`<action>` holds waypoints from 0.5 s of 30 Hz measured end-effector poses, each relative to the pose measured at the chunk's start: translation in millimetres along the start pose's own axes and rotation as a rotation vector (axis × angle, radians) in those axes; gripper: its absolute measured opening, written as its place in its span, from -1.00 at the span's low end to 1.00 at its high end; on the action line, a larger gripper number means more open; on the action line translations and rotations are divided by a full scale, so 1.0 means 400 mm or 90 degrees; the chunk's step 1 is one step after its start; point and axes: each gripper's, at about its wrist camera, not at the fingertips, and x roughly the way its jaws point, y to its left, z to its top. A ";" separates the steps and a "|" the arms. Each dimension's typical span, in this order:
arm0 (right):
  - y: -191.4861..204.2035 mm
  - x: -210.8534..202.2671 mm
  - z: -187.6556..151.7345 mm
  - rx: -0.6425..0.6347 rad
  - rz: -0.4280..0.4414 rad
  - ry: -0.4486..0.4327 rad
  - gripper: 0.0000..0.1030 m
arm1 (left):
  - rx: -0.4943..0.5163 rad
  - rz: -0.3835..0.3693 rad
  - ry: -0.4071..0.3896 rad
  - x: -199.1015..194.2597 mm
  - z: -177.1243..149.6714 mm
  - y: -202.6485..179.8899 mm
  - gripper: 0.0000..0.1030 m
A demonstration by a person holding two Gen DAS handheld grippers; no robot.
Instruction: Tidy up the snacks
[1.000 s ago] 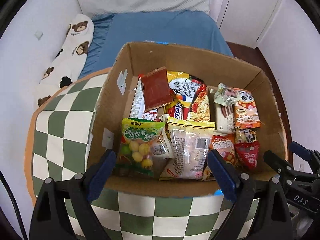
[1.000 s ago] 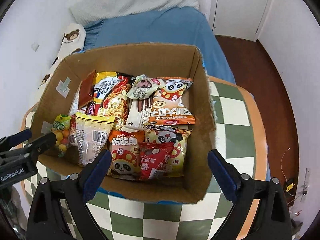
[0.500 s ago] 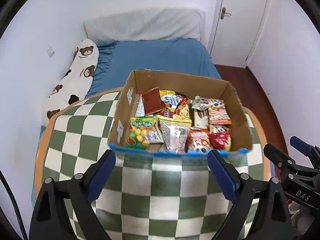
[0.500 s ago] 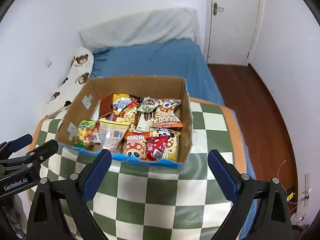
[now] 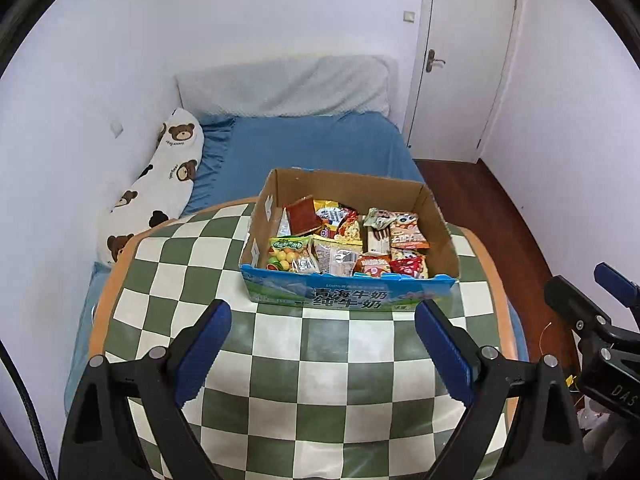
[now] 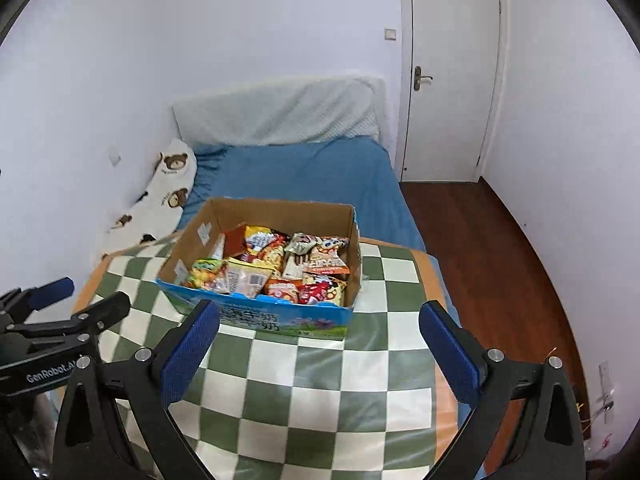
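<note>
A cardboard box (image 5: 348, 298) (image 6: 280, 320) with a blue printed front stands at the far side of a green-and-white checkered table (image 5: 304, 364) (image 6: 320, 368). Several snack packets (image 5: 344, 240) (image 6: 276, 270) fill it: a green candy bag, a clear packet, red and orange bags, panda-print bags. My left gripper (image 5: 322, 350) hangs open above the table, well short of the box, nothing between its blue pads. My right gripper (image 6: 318, 354) is open and empty too, and shows at the right edge of the left wrist view.
Behind the table lies a bed with a blue sheet (image 5: 316, 144), a grey-white pillow (image 5: 288, 86) and a bear-print bolster (image 5: 160, 184) along the left wall. A white door (image 5: 460, 60) and dark wooden floor (image 6: 480, 248) are at the right.
Both grippers have pulled back and up from right over the box; the box now looks small and far, with the tabletop, bed and door in view. Both stayed open.
</note>
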 end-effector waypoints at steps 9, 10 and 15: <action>0.012 -0.095 -0.021 0.015 0.010 -0.021 0.98 | 0.011 0.011 -0.036 -0.083 -0.023 -0.008 0.82; 0.014 -0.103 -0.026 0.015 0.010 -0.022 0.98 | 0.013 0.010 -0.039 -0.088 -0.025 -0.010 0.82; 0.017 -0.114 -0.036 0.019 0.010 -0.023 0.98 | 0.023 0.005 -0.043 -0.101 -0.033 -0.022 0.82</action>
